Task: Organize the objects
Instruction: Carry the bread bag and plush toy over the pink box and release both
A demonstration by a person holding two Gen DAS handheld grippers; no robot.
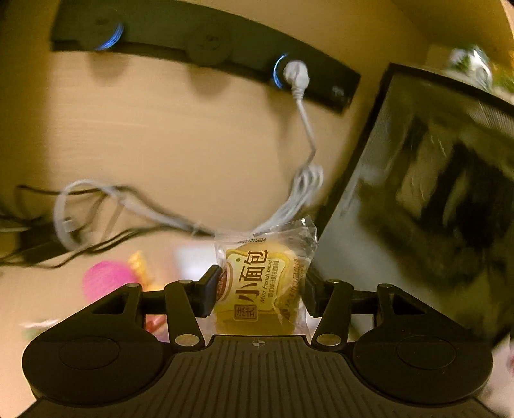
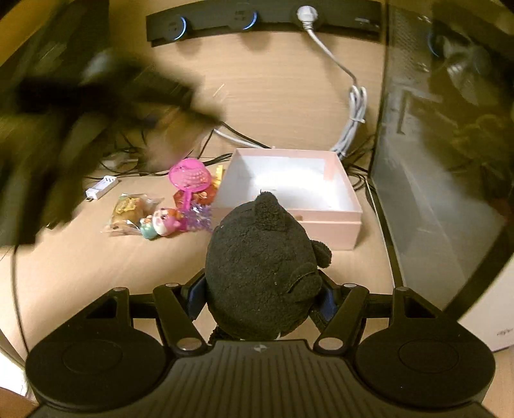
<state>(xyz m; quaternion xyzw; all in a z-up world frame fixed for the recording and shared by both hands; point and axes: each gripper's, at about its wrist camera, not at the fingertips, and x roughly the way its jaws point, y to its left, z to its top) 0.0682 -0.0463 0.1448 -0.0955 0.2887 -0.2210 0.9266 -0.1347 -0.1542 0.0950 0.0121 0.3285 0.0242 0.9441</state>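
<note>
My left gripper (image 1: 261, 285) is shut on a clear packet of yellow mini French bread (image 1: 263, 279), held upright above the table, a pad against each side. My right gripper (image 2: 260, 292) is shut on a black plush toy (image 2: 263, 257) with small round ears, which bulges up between the fingers. Just beyond the plush stands an open pink box (image 2: 324, 233) with a white, bare inside. Left of the box lies a small pile: a pink scoop (image 2: 189, 175), another bread packet (image 2: 128, 210), little figurines (image 2: 162, 222) and a purple spiky piece (image 2: 200, 217).
A dark glass-sided case (image 2: 433, 160) walls off the right side. A black power strip (image 2: 263, 19) runs along the back wall, with a white plug (image 2: 306, 14) and bundled cable (image 2: 355, 109). Black cords and a white adapter (image 2: 101, 188) lie at the left. A dark blur (image 2: 96, 96) fills the right wrist view's upper left.
</note>
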